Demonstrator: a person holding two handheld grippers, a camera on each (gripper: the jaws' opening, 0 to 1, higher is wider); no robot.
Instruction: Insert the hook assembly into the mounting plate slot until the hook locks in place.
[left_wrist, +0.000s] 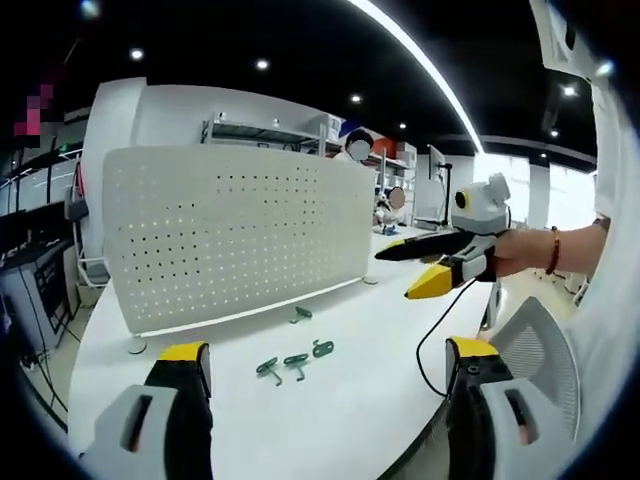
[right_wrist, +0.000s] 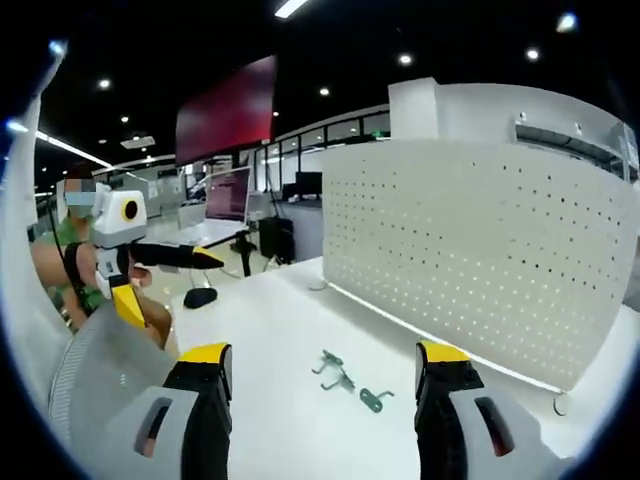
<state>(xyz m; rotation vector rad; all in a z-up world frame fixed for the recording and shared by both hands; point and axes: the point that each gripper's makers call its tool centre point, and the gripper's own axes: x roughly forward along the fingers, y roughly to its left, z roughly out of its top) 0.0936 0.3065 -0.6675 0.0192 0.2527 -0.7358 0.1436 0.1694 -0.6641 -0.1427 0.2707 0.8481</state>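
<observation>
Your white table (left_wrist: 350, 400) carries the upright perforated mounting plate (left_wrist: 230, 235) at its far side. Green hooks (left_wrist: 295, 362) lie loose before it, unobstructed. Your left gripper (left_wrist: 330, 365) and right gripper (right_wrist: 320, 365) both hover spread wide, holding nothing.

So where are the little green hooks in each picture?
Left gripper view: the green hooks lie on the white table, low in the middle, between this gripper's two fingers and in front of the pegboard.
Right gripper view: the green hooks lie low in the middle, between the fingers, left of the pegboard.
Shared landmark: the white pegboard standing on the table.
</observation>
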